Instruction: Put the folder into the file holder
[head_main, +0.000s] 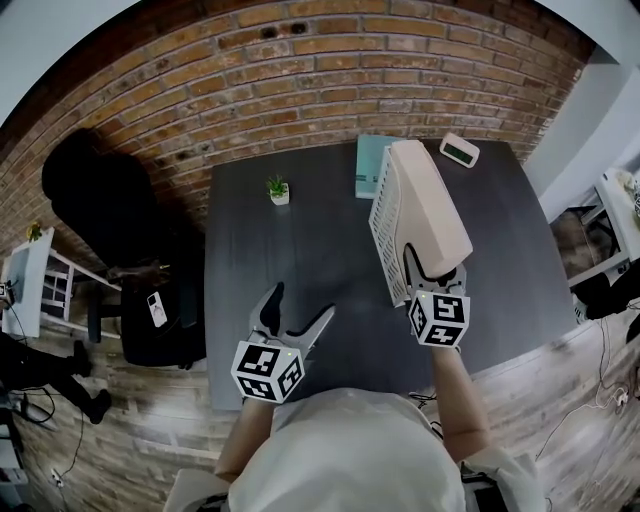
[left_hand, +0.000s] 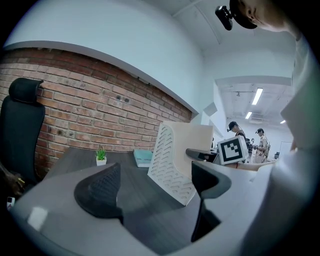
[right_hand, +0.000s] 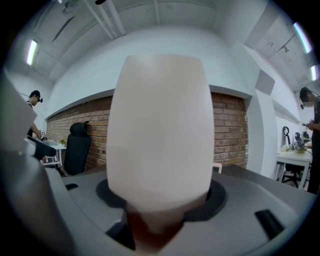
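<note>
Markings: only the square black/white marker patterns on both grippers' cubes. Small white device (head_main: 459, 149) at the far table edge, face too small to read.

R gripper (head_main: 435, 272) clamped on the near end of the cream file holder (head_main: 420, 215). Its wall fills the gap betw. the jaws in the right gripper view. Holder tilted, slotted side facing L. Can't tell if its base touches the table (head_main: 300, 260).

L gripper (head_main: 303, 303) spread wide, nothing betw. jaws, over the near part of the table.

Teal folder (head_main: 372, 165) flat at the far edge, just beside the holder's far end, not inside, well apart from both grippers. Small potted plant (head_main: 279, 189) to its L.
</note>
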